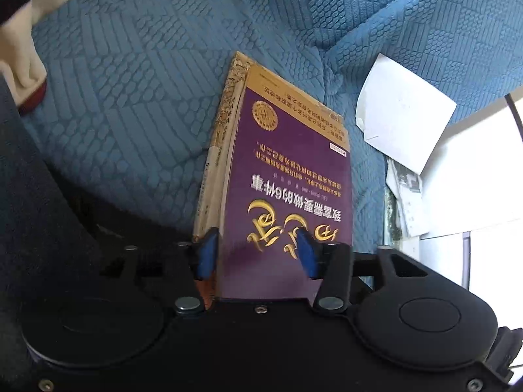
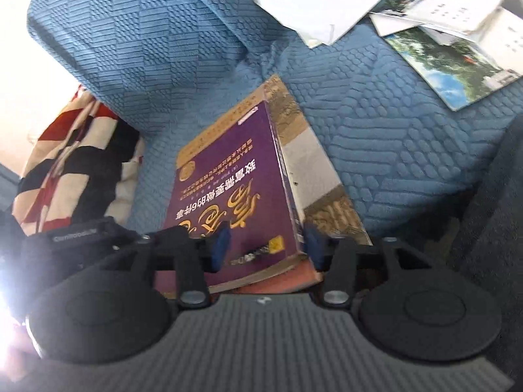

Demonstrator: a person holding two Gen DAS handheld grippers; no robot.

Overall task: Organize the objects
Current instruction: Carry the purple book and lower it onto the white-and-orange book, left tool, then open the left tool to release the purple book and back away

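A: Left wrist view first: your left tongs [image 1: 258, 253] stand apart around the near end of the purple book [image 1: 287, 176]. The blue pads are clear of the cover, so nothing is gripped. The book's near edge is cut off behind the tongs' black body.

B: And where does the book lie?

A: It sits on top of a second, tan book [image 1: 225, 124], both on the blue textured cover [image 1: 130, 98]. Whether that is a bed or a sofa, you cannot tell from here. Only the lower book's spine and far corner show.

B: The right side?

A: In the right wrist view your right tongs [image 2: 268, 245] are also parted, with the purple book's corner between the pads and not pinched. The lower book sticks out on the right. Its title is too blurred to read.

B: Anything else?

A: Loose white papers [image 2: 323, 3] and a photo print [image 2: 457, 62] lie well apart at the upper right, partly cropped. A red, white and black checked cloth [image 2: 75, 163] sits at the left. Bright glare washes out the lower left corner.
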